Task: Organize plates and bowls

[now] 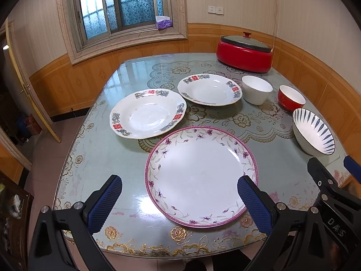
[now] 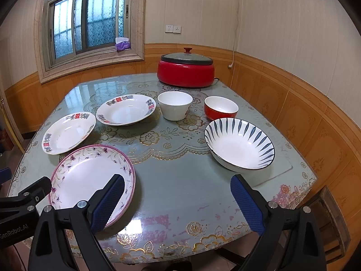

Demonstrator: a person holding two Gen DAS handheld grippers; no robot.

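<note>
A pink-rimmed floral plate (image 1: 200, 176) (image 2: 90, 176) lies nearest, at the table's front. Behind it lie two white plates with red-and-grey rim marks, one to the left (image 1: 147, 114) (image 2: 67, 132) and one farther back (image 1: 209, 89) (image 2: 126, 109). To the right stand a white bowl (image 1: 256, 89) (image 2: 174, 105), a red bowl (image 1: 291, 98) (image 2: 221, 108) and a wide blue-striped bowl (image 1: 313, 131) (image 2: 240, 144). My left gripper (image 1: 179, 199) hangs open above the floral plate's near edge, holding nothing. My right gripper (image 2: 177, 202) hangs open over bare table between the floral plate and the striped bowl.
A red electric pot (image 1: 244, 54) (image 2: 186, 70) with a grey lid stands at the table's far right, its cord running up the wall. The glass-topped table (image 2: 176, 180) sits against orange wainscot on the right. A wooden crate (image 2: 331, 216) stands on the floor at right.
</note>
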